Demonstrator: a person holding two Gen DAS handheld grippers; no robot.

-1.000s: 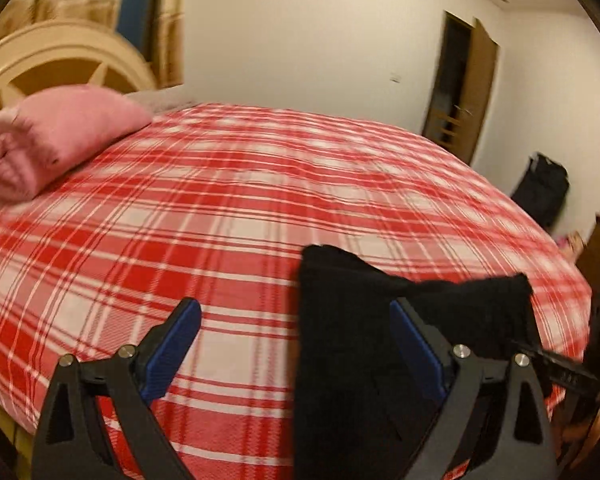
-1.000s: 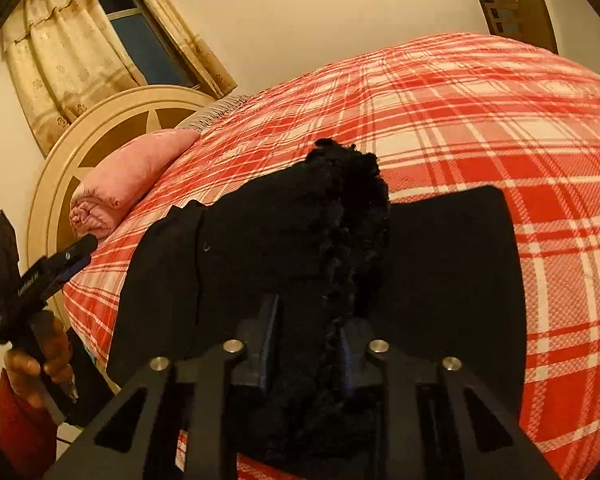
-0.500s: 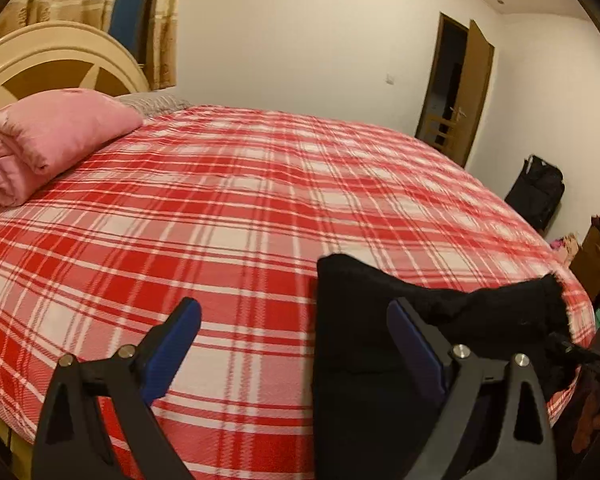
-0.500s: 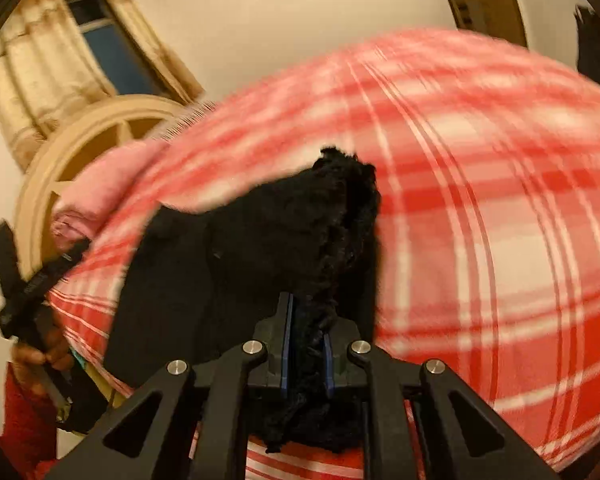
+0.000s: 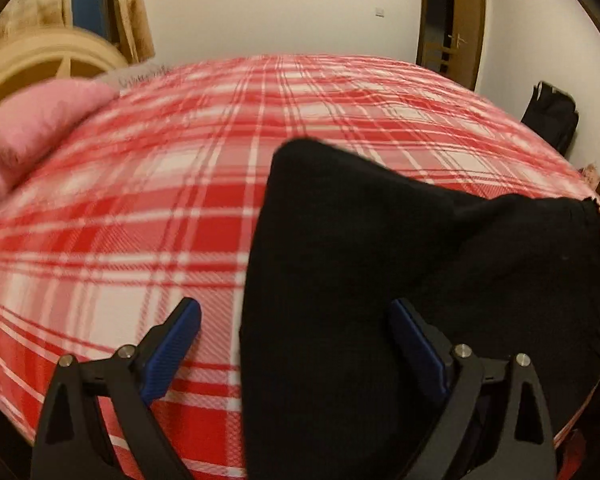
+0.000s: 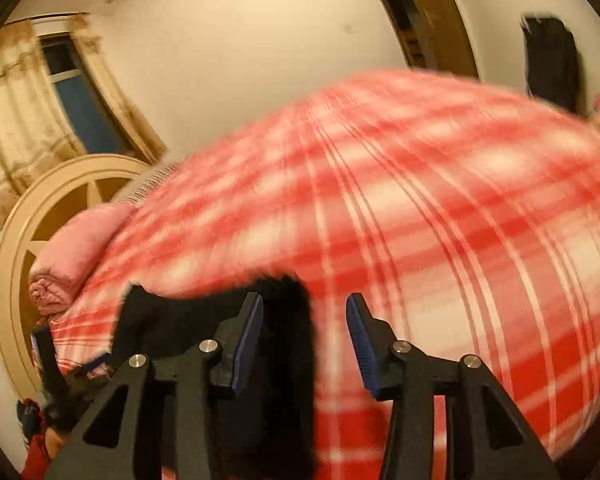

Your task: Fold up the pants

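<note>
The black pants lie folded on the red plaid bed near its front edge. My left gripper is open, its fingers straddling the pants' left part, holding nothing. In the right wrist view, the pants lie low and left. My right gripper is open above the pants' right edge, with plaid bed beyond. That view is motion-blurred.
A pink pillow lies at the bed's left by the cream headboard; it also shows in the right wrist view. A door and a black bag stand at the far right. A curtained window sits behind the headboard.
My right gripper has opened and let go of the pants, which have dropped onto the bed. My left gripper stayed open and shifted a little toward the pants.
</note>
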